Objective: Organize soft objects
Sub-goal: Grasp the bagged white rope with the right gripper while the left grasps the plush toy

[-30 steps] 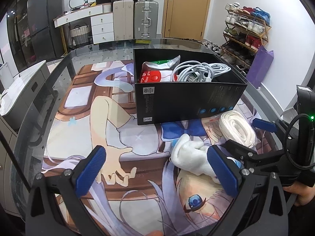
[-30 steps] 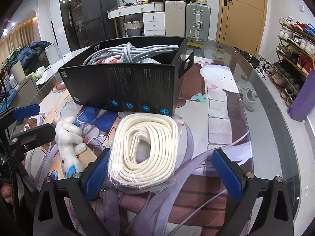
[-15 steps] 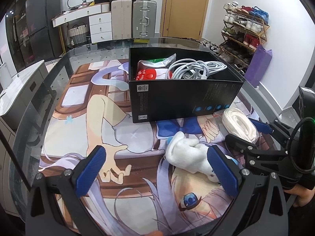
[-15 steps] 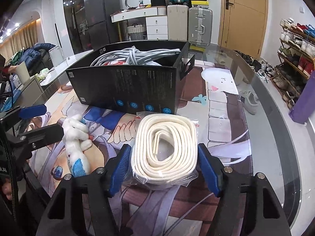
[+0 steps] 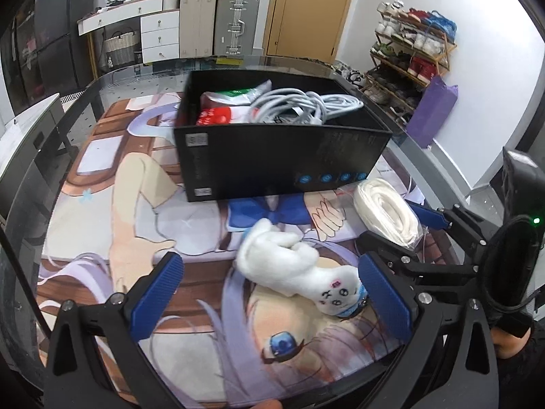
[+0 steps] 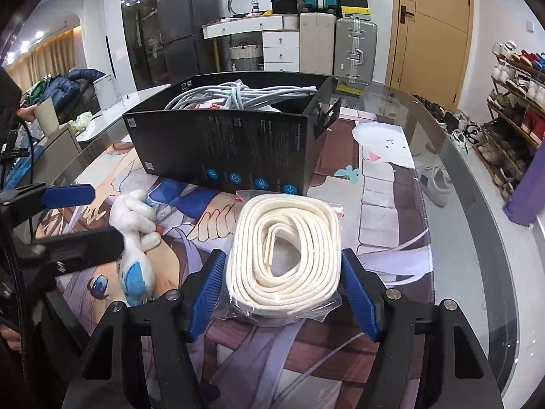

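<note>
A coil of cream rope in a clear bag (image 6: 284,248) lies on the printed mat in front of a black box (image 6: 231,143). My right gripper (image 6: 284,286) is shut on the coil, one blue pad on each side. The coil also shows in the left wrist view (image 5: 386,211). A white plush toy with a blue end (image 5: 296,272) lies on the mat, and also shows in the right wrist view (image 6: 134,235). My left gripper (image 5: 269,293) is open around the toy, its right pad close to the toy's blue end. The box (image 5: 282,163) holds grey cables (image 5: 303,105) and a red-and-white packet (image 5: 218,114).
The glass table's curved edge (image 6: 477,204) runs along the right. A purple bag (image 5: 432,112) and a shoe rack (image 5: 408,54) stand beyond it on the floor. Suitcases and drawers stand at the back wall.
My right gripper has closed from wide open onto the rope coil. My left gripper has shifted so the plush toy sits further between its fingers.
</note>
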Tool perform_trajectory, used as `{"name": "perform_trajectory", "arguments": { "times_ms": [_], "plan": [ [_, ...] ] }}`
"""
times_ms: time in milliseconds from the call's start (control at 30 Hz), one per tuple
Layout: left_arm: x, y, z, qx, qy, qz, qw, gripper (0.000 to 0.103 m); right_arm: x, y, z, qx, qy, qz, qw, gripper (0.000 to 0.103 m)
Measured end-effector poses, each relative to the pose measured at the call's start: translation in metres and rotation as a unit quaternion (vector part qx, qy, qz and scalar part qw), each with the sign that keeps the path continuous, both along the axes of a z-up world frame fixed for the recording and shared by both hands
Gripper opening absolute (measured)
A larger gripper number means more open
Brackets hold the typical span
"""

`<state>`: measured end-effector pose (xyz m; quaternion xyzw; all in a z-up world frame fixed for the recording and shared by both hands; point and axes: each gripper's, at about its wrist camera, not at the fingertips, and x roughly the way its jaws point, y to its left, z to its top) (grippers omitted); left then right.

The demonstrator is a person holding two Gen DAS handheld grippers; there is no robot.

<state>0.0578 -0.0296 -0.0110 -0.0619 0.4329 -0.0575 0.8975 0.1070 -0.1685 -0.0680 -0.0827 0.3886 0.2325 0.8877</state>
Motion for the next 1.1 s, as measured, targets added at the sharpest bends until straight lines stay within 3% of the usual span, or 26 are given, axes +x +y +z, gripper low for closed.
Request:
{"name": "perform_trajectory", "arguments": {
  "times_ms": [500,767,1100],
  "plan": [
    [0.000,0.007,0.000,0.034,0.014,-0.007,0.9993,0.103,-0.001,-0.001,-0.001,-0.001,0.000,0.002,1.000,0.074],
    [0.000,0.002,-0.002,0.020,0.014,-0.010,0.9997,0.103,-0.002,0.000,-0.001,-0.002,-0.001,0.004,1.000,0.077],
    [0.003,-0.007,-0.023,0.081,0.032,0.008,0.9962,0.103,-0.002,0.000,-0.001,-0.001,-0.002,0.005,1.000,0.078]
  ]
}}
